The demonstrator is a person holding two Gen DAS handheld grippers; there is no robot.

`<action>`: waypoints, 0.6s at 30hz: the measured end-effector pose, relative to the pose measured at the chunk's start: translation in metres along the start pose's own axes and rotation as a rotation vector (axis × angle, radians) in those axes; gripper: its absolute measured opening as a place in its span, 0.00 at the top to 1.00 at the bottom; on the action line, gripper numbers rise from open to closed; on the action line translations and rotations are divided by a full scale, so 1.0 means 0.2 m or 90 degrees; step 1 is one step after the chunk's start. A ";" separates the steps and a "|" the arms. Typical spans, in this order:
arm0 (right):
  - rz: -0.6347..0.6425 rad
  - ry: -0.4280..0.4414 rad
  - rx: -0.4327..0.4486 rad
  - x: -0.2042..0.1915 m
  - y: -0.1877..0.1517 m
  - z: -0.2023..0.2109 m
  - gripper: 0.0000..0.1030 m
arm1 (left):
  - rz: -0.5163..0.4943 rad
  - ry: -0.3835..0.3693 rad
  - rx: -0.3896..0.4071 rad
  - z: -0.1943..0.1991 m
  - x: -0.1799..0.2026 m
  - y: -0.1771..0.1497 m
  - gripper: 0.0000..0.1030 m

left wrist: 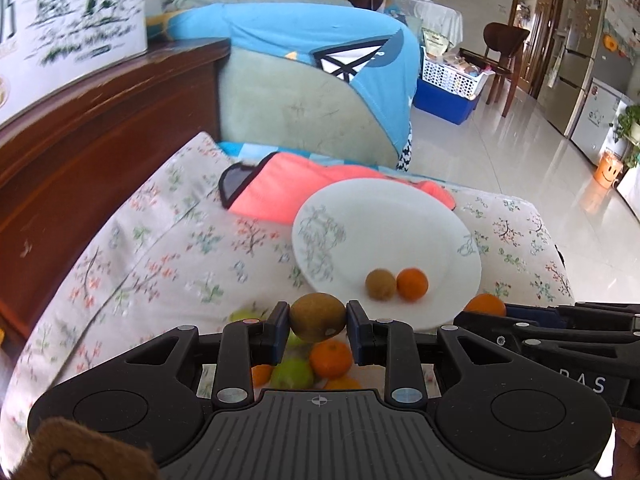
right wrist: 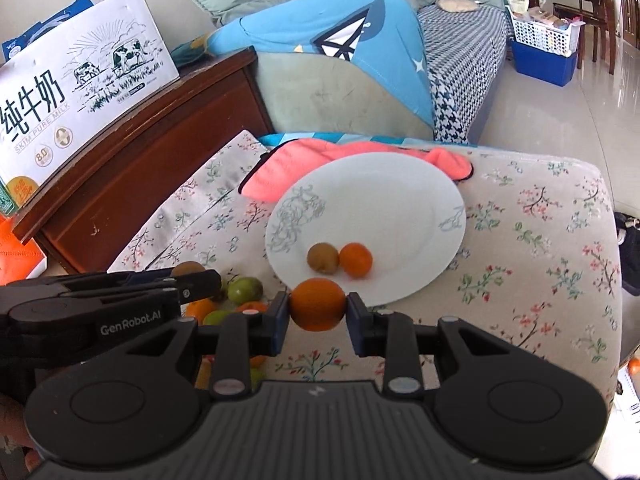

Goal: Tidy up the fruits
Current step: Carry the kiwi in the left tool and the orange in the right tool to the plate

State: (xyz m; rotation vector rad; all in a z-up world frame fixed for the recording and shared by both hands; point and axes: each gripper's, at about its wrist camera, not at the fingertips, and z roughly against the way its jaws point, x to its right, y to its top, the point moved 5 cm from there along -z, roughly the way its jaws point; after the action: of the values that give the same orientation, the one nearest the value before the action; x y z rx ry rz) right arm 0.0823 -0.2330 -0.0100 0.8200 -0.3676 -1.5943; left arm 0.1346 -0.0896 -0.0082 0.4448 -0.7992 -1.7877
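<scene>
Both tongs loaded, plate straight ahead

The white plate [right wrist: 372,216] lies on the floral cushion [right wrist: 532,240] just beyond both tongs, nothing between; left tongs [left wrist: 318,322] grip a kiwi [left wrist: 317,316], right tongs [right wrist: 318,310] grip an orange [right wrist: 317,309], loose fruit pile [right wrist: 240,298] lower left.

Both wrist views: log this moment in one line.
left gripper: holds brown kiwi | right gripper: holds orange tangerine | white floral plate: two fruits
</scene>
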 end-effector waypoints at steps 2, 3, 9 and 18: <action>-0.001 -0.004 0.006 0.03 0.03 -0.01 0.70 | -0.005 -0.002 0.003 -0.02 0.02 0.03 0.73; -0.004 -0.005 0.009 0.04 0.04 -0.01 0.70 | -0.007 -0.004 0.005 -0.03 0.03 0.05 0.73; -0.036 -0.015 0.022 0.14 0.12 -0.06 0.70 | -0.006 -0.006 0.004 -0.14 0.04 0.13 0.73; -0.086 -0.025 0.014 0.23 0.16 -0.19 0.70 | 0.033 -0.010 -0.003 -0.30 -0.02 0.22 0.73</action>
State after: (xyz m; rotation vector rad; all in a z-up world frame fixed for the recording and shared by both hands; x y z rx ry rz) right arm 0.1312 -0.2761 -0.0292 0.8466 -0.3653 -1.7365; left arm 0.2045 -0.1133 -0.0189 0.4035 -0.8105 -1.7468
